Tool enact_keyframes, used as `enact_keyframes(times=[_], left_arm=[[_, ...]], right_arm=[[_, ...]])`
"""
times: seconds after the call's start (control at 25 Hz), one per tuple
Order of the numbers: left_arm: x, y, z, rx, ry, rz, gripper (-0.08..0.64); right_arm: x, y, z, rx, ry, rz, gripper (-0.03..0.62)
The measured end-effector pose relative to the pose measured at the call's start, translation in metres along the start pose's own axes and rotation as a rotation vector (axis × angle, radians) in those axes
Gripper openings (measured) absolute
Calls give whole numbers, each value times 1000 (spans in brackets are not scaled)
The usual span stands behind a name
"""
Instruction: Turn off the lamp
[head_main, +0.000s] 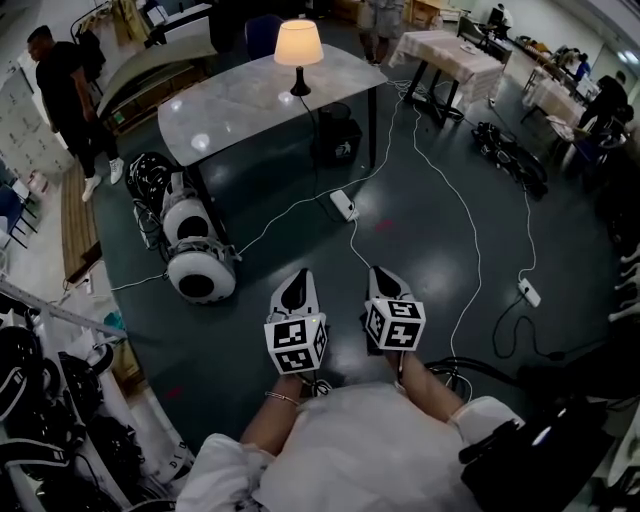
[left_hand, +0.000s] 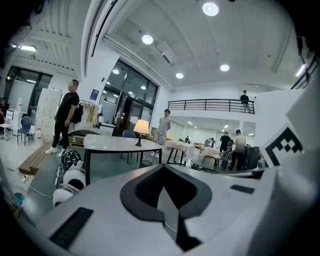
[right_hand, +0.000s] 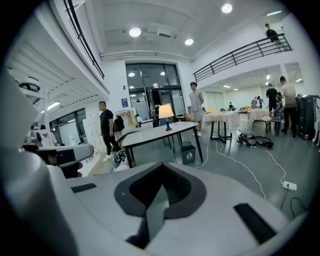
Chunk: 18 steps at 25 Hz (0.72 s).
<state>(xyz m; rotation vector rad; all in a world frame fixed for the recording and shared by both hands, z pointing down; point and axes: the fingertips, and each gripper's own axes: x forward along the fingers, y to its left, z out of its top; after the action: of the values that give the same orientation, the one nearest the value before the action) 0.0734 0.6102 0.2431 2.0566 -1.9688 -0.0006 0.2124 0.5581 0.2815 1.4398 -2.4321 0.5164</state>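
Observation:
The lamp (head_main: 298, 45) is lit, with a cream shade on a dark base. It stands at the far edge of a grey table (head_main: 240, 110), well ahead of me across the floor. It also shows as the lamp (left_hand: 141, 127) in the left gripper view and the lamp (right_hand: 165, 112) in the right gripper view. My left gripper (head_main: 297, 288) and right gripper (head_main: 385, 284) are side by side close to my body, pointing toward the table. Both are shut with nothing between the jaws. The left gripper (left_hand: 167, 200) and right gripper (right_hand: 155, 205) each show closed jaws in their own views.
A dark bin (head_main: 335, 135) sits under the table. A white power strip (head_main: 343, 205) and cables cross the floor between me and the table. Two round white machines (head_main: 195, 260) lie at the left. A person (head_main: 65, 100) stands at the far left, and more tables (head_main: 450, 55) stand behind.

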Motion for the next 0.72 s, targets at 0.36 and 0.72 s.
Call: enact_keyframes(times=[0.36, 0.72], left_arm=[[20, 16, -6, -16, 46, -3, 8], [70, 27, -1, -1, 49, 12, 8]], right_arm=[[18, -13, 0, 11, 32, -41, -2], [79, -14, 24, -7, 32, 3, -2]])
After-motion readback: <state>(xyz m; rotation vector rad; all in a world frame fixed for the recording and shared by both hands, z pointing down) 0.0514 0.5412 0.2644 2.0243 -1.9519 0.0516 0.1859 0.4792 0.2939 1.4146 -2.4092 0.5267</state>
